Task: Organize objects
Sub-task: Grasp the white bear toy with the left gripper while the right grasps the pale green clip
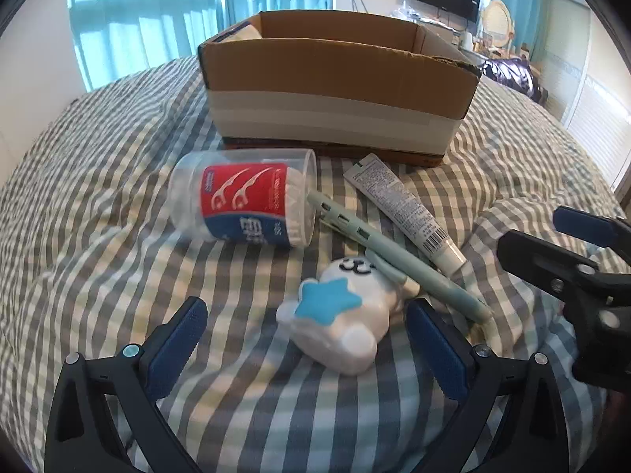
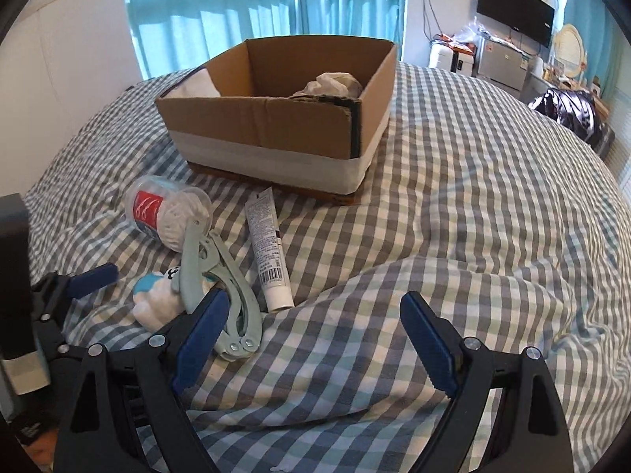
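Looking down the left claw (image 1: 305, 339), its blue pads are spread wide on either side of a white bear-shaped toy (image 1: 339, 323) with a blue star on it, not touching it as far as I can see, and the toy is lying on the gingham bedspread (image 1: 98, 181). Just beyond it there's a pale green clamp-like tool (image 2: 215, 276) lying partly over the toy, a white squeeze tube (image 1: 406, 207) with a barcode beside that, and a clear tub of floss picks (image 1: 244, 197) with a red and blue label tipped on its side. Behind all of that sits an open cardboard box (image 1: 339, 90) with a white band of tape round its lower half, and the right wrist view shows something white and crumpled (image 2: 331, 82) inside it. The right claw (image 2: 315, 339) is off to the right of the pile, spread open too with nothing between the pads, just hanging over rumpled bedspread. A TV (image 2: 514, 8) is on the far wall, teal curtains (image 2: 236, 4) over the window
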### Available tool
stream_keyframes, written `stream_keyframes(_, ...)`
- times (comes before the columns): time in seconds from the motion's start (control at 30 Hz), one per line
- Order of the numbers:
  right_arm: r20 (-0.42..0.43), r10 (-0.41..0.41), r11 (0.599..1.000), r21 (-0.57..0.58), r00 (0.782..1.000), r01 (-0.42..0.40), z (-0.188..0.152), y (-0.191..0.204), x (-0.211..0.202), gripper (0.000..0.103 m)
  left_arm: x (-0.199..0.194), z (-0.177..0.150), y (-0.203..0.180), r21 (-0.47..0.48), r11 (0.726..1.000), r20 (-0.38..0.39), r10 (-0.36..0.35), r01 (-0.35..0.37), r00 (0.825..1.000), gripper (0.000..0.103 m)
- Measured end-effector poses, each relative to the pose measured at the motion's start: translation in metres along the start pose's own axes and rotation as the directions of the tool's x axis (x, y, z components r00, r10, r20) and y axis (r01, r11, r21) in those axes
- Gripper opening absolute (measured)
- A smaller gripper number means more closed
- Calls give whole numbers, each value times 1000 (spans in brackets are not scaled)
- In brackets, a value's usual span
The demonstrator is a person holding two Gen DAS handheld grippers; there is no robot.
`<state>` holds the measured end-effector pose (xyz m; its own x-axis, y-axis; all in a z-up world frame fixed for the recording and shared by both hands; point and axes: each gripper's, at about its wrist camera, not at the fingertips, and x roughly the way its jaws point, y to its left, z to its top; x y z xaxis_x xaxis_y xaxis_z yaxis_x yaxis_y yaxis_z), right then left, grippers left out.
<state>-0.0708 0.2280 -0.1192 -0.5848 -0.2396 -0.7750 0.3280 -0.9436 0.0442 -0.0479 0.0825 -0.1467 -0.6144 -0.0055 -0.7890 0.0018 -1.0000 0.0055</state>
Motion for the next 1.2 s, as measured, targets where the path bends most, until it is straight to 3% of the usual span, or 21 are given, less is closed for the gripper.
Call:
stream_keyframes(0.07, -1, 7, 1000, 12, 1000, -7, 1, -1, -1, 89, 3, 1, -3, 22, 999, -11, -46, 46, 999, 97)
stream_keyframes(0.1, -1, 9, 1000, 18, 1000, -8, 1, -2, -1, 89, 5, 1, -4, 30, 997, -21, -66, 67, 998, 86)
stream_keyframes(0.13, 0, 11, 1000, 25, 1000, -11, 0, -3, -1, 89, 8, 0, -6, 36, 996, -34, -81, 82, 996, 67)
stream_keyframes(0.17, 2, 12, 1000, 29, 1000, -12, 0, -4, -2, 89, 10, -1, -7, 44, 995, -48, -85, 87, 995, 62)
stream_keyframes(0.43, 24, 21, 999, 29, 999, -22, -3, -1, -9, 89, -5, -5, -11, 86, 995, -22, -38, 40, 999, 62)
stream_keyframes(0.6, 38, 30, 999, 14, 999, -31, -4, 1, -12, 89, -25, -10, 9, 14, 999, -24, -44, 44, 999, 61)
stream_keyframes(0.73, 45, 14, 1000, -16, 999, -14, -4, 7, -15, 89, -42, -7, 30, -44, 999, 18, 6, -6, 1000, 61)
stream_keyframes(0.87, 33, 6, 995, -96, 999, -2, -5, 25, -14, 89, -46, -4, 45, -48, 991, 44, 125, -123, 991, 61)
stream_keyframes(0.97, 11, 15, 987, -163, 1000, -13, -5, 44, -9, 89, -48, -2, 63, -88, 988, 48, 131, -127, 990, 61)
stream_keyframes(1.2, -86, 36, 973, -226, 996, -55, -1, 75, 26, 69, -47, -2, 81, -151, 983, 39, 112, -105, 993, 61)
